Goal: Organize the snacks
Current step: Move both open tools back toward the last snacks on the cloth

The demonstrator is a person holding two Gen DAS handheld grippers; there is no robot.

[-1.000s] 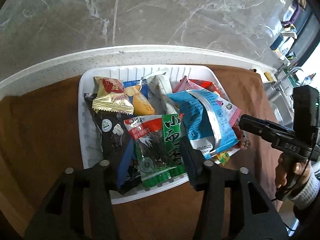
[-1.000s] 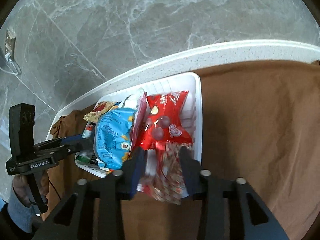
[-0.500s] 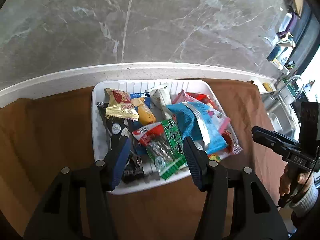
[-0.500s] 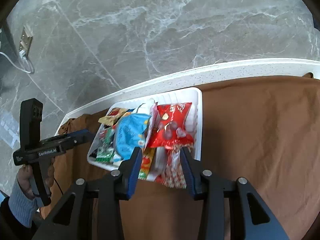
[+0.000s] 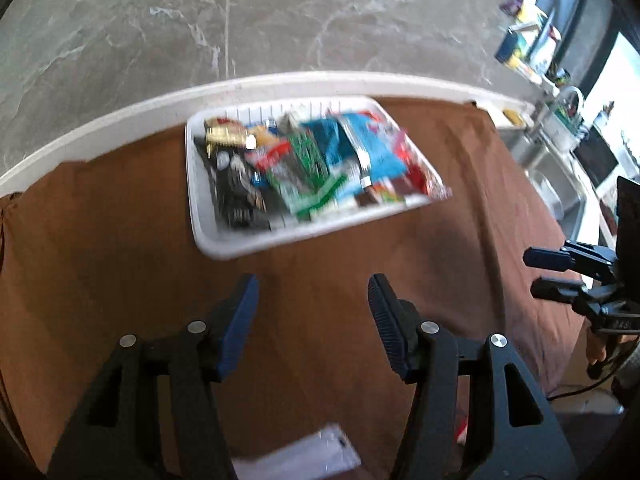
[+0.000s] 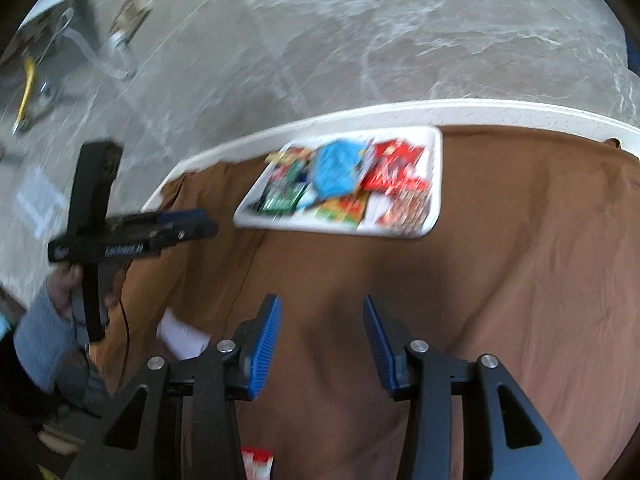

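Foil and plastic snack packets, judged light, crinkly and slippery, best pinched by a sealed edge, lie heaped in the white tray on the cloth-covered table, both the left hand-held gripper and the right hand-held gripper empty, jaws just opening.

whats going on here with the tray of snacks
A person holds a gripper in each hand over a brown cloth. The white tray sits near the far edge, piled with snack packets. Neither the left gripper nor the right gripper holds anything; both hover short of the tray, and their jaws have just been opening with nothing between them.
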